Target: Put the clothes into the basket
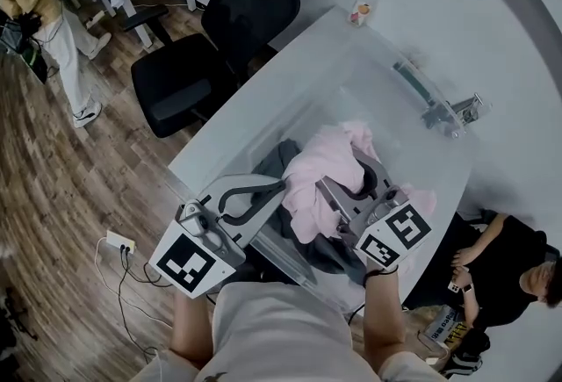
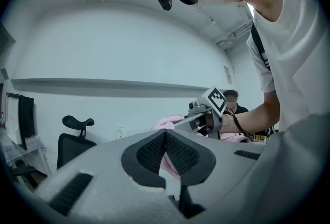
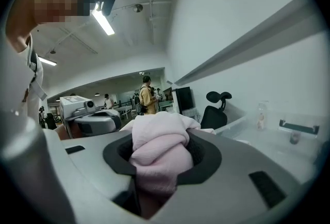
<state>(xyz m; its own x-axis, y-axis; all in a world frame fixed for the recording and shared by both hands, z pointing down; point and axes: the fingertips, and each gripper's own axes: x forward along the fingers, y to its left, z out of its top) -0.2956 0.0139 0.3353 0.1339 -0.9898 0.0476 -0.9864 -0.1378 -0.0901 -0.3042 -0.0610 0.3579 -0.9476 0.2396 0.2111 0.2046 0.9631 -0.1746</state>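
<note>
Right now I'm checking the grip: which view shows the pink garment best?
The head view: most of the pink garment shows, bunched over the clear basket. The right gripper view shows only a wad clamped between the jaws; the left gripper view, a pink sliver.

No word, number or brand can be read anywhere. The marker cube at the left (image 1: 186, 266) and the marker cube at the right (image 1: 397, 235) carry only black-and-white square patterns, not letters. The bottle (image 1: 364, 7) on the worktop (image 1: 263, 108) has a label with an orange patch, too small to read. The yellow-and-black print on the pack (image 1: 443, 329) beside the seated person is blurred.
</note>
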